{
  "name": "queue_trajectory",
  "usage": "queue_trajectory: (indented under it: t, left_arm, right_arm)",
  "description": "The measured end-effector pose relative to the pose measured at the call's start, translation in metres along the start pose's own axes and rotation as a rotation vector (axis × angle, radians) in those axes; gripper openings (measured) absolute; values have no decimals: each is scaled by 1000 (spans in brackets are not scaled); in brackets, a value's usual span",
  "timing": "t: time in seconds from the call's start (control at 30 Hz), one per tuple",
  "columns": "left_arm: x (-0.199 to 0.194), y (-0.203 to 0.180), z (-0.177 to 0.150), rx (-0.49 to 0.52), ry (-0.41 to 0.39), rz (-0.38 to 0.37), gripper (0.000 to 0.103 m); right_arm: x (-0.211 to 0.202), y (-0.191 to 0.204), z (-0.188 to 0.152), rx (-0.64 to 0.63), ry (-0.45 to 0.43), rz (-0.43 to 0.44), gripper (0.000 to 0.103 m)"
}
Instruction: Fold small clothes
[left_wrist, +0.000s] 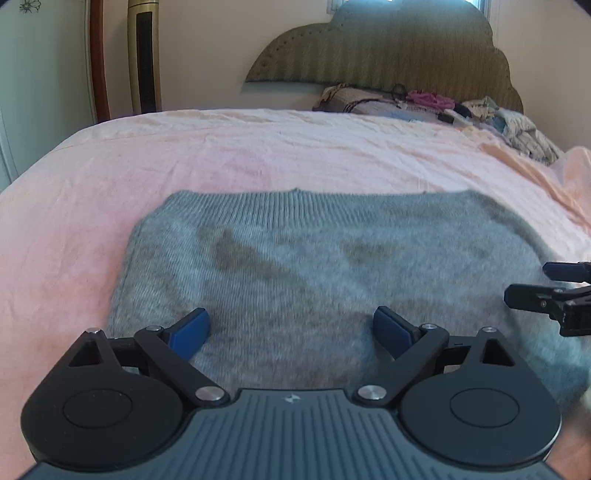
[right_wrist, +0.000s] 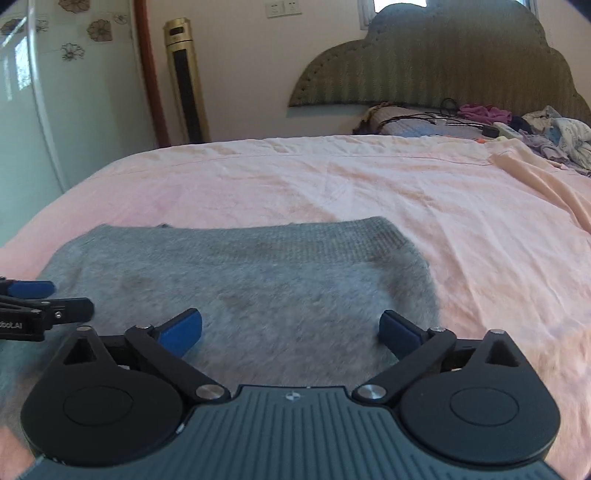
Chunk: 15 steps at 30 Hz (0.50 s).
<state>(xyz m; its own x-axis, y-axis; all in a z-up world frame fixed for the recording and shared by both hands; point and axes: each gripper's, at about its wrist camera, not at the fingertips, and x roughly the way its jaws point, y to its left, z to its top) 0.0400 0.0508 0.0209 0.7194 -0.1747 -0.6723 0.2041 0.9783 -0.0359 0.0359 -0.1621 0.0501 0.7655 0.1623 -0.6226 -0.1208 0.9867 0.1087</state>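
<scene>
Left tongs (left_wrist: 291, 332) sit closest to the lens, blue pads spread wide apart with nothing between them, poised over the near part of the grey knitted sweater (left_wrist: 314, 266). Right tongs (right_wrist: 291, 332) are the same story: pads apart, empty, above the sweater's right half. Each pair peeks into the other's view from the side. That sweater lies folded flat on the pink bed sheet (left_wrist: 229, 155), its ribbed hem along the far edge. Beyond it, a heap of loose clothes (right_wrist: 554, 136) sits at the head of the bed by the scalloped headboard (left_wrist: 388, 51), and 1 gold tower fan (right_wrist: 186, 81) stands against the wall
</scene>
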Motion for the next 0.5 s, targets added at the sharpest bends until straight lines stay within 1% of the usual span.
queue_trajectory:
  t: [0.03,0.07,0.1,0.13,0.17,0.2,0.23,0.27,0.3,0.33,0.37,0.4,0.43,0.47,0.5]
  left_arm:
    - [-1,3,-8,20,-43,-9,97]
    - [-2,6,-10,20,-51,-18,97]
    - [-4,7,-7,12,-38,-7,97]
    - [-8,7,-4,11,-25,14,97]
    - [-14,7,-3,5,-24,28,96]
    - [-23,6,-3,-5,-33,26,96]
    - [-31,6,-5,-11,-47,1,96]
    - [-38,3,-9,-8,-55,-31,96]
    - [-41,-1,-16,17,-42,-47,97]
    - [-39,-5,-22,51,-12,-44,97]
    - [-34,-7,-32,83,18,-23,98]
    - [-37,-5,-40,89,-19,-22,98]
    - [-41,-3,-43,90,-14,-18,98]
    - [-48,1,-44,74,-10,-10,98]
    - [-57,6,-45,42,-10,-9,96]
  right_arm:
    - [0,4,-9,-19,39,-10,103]
    - [4,7,-21,-64,80,-27,103]
    - [-1,6,-33,-101,21,-14,103]
    - [-4,2,-36,-92,20,1,103]
    - [-6,2,-34,-94,42,-2,103]
    - [-10,5,-31,-112,67,-18,101]
    - [-15,9,-29,-121,82,-43,98]
    - [-22,12,-28,-123,81,-56,97]
    - [-31,16,-29,-128,70,-43,96]
    - [-38,19,-33,-130,66,-20,99]
    - [-39,20,-39,-131,87,-4,101]
    - [-33,18,-47,-133,141,5,103]
    - [-36,17,-56,-150,115,6,103]
    - [-42,14,-60,-157,114,23,103]
    - [-48,12,-61,-158,133,33,103]
